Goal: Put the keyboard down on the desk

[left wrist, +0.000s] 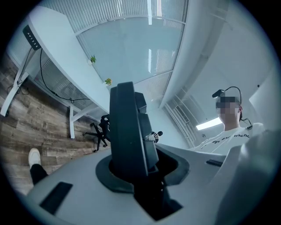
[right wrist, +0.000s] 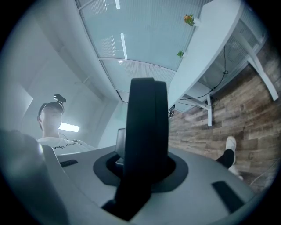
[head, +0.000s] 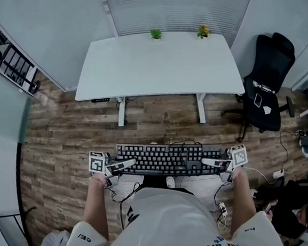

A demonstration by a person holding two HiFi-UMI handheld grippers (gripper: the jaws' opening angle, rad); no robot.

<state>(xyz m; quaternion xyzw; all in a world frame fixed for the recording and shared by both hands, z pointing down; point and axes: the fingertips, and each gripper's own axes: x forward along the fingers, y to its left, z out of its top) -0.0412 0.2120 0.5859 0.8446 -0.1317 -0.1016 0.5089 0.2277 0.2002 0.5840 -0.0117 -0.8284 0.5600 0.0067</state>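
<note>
Head view, L+R jaws narrow, clamp keyboard [head: 165, 158]

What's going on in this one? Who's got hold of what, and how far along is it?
A person stands on the wood floor holding a black keyboard out in front of them. The left gripper is clamped on its left end and the right gripper on its right end. The white desk lies ahead, well apart from the keyboard, with only a green plant and a yellow-flowered plant at its far edge. The keyboard has not yet been set down.
</note>
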